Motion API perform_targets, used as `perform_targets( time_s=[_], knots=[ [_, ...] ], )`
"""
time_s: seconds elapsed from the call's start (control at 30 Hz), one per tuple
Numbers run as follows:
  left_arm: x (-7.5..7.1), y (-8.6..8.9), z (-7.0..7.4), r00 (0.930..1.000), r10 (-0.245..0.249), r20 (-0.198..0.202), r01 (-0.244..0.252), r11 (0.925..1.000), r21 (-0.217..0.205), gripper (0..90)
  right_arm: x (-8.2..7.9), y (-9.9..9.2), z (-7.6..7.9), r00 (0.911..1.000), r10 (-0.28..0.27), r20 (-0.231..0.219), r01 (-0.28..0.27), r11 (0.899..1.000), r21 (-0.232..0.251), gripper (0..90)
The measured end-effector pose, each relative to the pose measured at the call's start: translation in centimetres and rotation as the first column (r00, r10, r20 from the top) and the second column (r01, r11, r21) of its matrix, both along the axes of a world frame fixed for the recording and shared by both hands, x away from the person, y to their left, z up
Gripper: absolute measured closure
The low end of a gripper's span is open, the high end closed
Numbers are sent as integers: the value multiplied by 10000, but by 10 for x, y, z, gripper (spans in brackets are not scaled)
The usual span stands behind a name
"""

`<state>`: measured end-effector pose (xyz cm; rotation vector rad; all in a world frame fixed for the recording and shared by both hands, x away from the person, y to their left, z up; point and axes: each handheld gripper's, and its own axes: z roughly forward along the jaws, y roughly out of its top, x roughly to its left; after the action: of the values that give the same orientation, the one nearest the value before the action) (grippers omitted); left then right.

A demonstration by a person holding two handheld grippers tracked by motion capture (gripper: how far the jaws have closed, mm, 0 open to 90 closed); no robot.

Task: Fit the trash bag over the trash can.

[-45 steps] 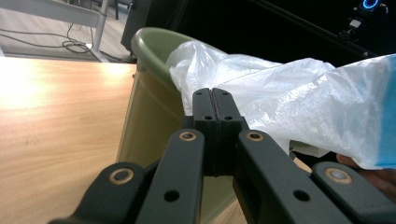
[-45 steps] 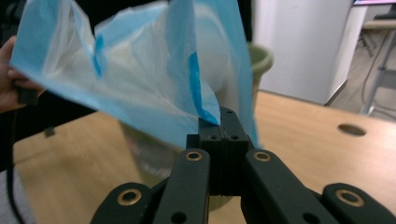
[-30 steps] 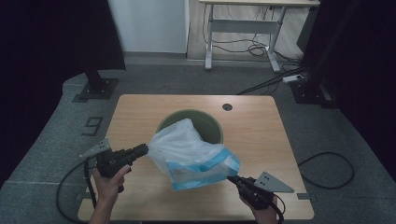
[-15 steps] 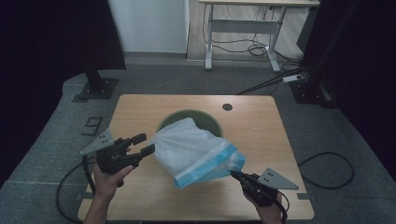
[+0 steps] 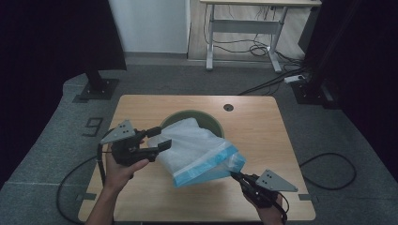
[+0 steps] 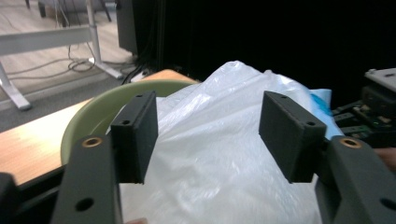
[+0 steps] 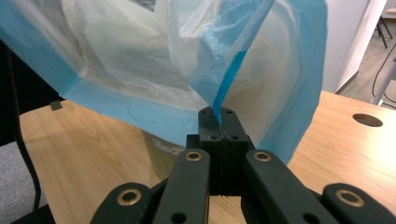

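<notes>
High view sets out the wooden table [image 5: 263,140], and on it a green bin [image 5: 213,123] with a white plastic bag [image 5: 197,147] billowing over its mouth and spilling toward the near edge. The bag is thin, crinkled and translucent, with a blue band [image 5: 206,171] running along its open hem. It hangs stretched between the bin and the right gripper [image 5: 236,176], which holds a corner of the hem low at the near right of the table. The left gripper [image 5: 158,139] sits at the bag's left side, its jaws parted and just opened, pads off the plastic.

Left gripper view brings what the overhead cannot: the two black pads [image 6: 135,135] stand well apart with the white film [image 6: 210,154] bulging between them, untouched, and the bin's pale green rim [image 6: 100,105] curving behind.

Right gripper view looks up under the bag [image 7: 140,56]; here the jaws are pressed tight together on a thin blue drawstring strip [image 7: 229,81] that rises from the pads into the hem, and the bin's wall shows faintly through the plastic.
</notes>
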<state>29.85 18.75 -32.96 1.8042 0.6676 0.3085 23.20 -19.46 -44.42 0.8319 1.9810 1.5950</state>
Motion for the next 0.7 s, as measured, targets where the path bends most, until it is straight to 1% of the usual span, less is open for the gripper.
perform_targets(
  time_s=[0.07,0.2,0.23,0.3,0.37,0.43,0.47,0.57,0.6,0.7],
  knots=[
    [4,-5,-1,9999,79,-114,-77,9997,235,427,-1,1,0,10000,25,34,-25,10000,-46,889],
    [10,-9,-6,9992,111,-384,-94,9989,451,549,-1,-1,0,10000,-7,42,7,10000,-1,889],
    [11,-9,-7,9990,96,-441,-76,9989,464,595,-1,-2,0,10000,-21,39,21,10000,14,889],
    [13,-9,-9,9978,-164,-635,197,9985,514,701,-1,-3,0,10000,-40,40,40,10000,20,890],
    [14,-10,-10,9976,-231,-646,280,9967,758,800,-1,-3,0,10000,-49,32,49,10000,28,890],
    [15,-11,-12,9972,-362,-659,416,9957,826,879,-1,-3,0,10000,-47,36,47,10000,20,889],
    [16,-11,-12,9973,-348,-644,402,9957,835,898,-1,-3,0,10000,-41,36,41,10000,19,889],
    [16,-10,-12,9991,-107,-403,141,9964,837,900,-1,-3,0,10000,-42,33,42,10000,-1,890],
    [16,-9,-12,9995,41,-298,-18,9970,774,900,-2,-3,0,10000,-45,21,45,10000,11,889],
    [17,-2,-10,9994,284,-188,-275,9985,470,900,-3,-4,-2,10000,-66,-13,66,10000,9,890]
  ],
)
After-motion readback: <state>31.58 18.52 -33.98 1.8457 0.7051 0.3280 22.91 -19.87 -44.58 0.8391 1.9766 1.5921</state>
